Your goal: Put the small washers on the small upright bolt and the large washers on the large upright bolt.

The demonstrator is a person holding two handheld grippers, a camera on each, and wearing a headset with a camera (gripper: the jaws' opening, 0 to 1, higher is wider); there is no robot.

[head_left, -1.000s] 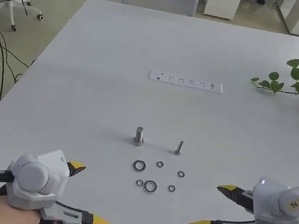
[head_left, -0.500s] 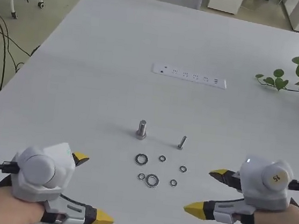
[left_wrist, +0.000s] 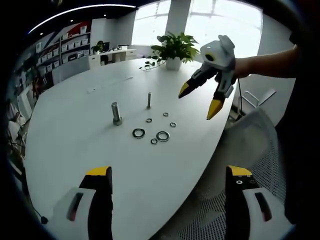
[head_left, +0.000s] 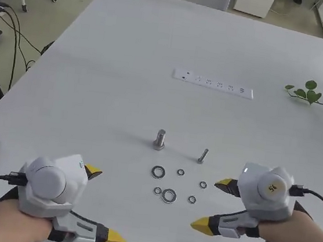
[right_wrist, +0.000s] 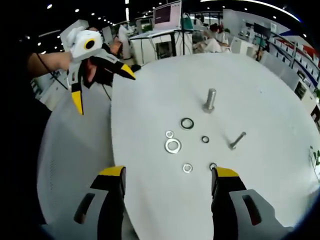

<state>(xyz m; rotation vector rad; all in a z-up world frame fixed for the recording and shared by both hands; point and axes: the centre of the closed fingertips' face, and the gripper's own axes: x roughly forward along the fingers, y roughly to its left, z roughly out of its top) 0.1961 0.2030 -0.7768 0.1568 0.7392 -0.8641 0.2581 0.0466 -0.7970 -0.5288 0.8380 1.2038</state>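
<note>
Plainly, we are at the very start. No washer sits on either bolt, and both claws are empty above the near part of the table. Our left gripper is spread wide. So is our right gripper, which hovers just beside the washers on their right.

There are two bolts. The large upright bolt stands to the left of the small upright bolt, and they are apart from each other. The washers lie flat and loose on the table, between the bolts and us.

We count two large washers, the second one lying nearest us. We count four small washers, scattered around them and none touching another.

We judge the step in hand to be the first pick. The right gripper would come down over a near washer, pinch its thin rim off the flat surface, then centre its hole over the matching bolt.
</note>
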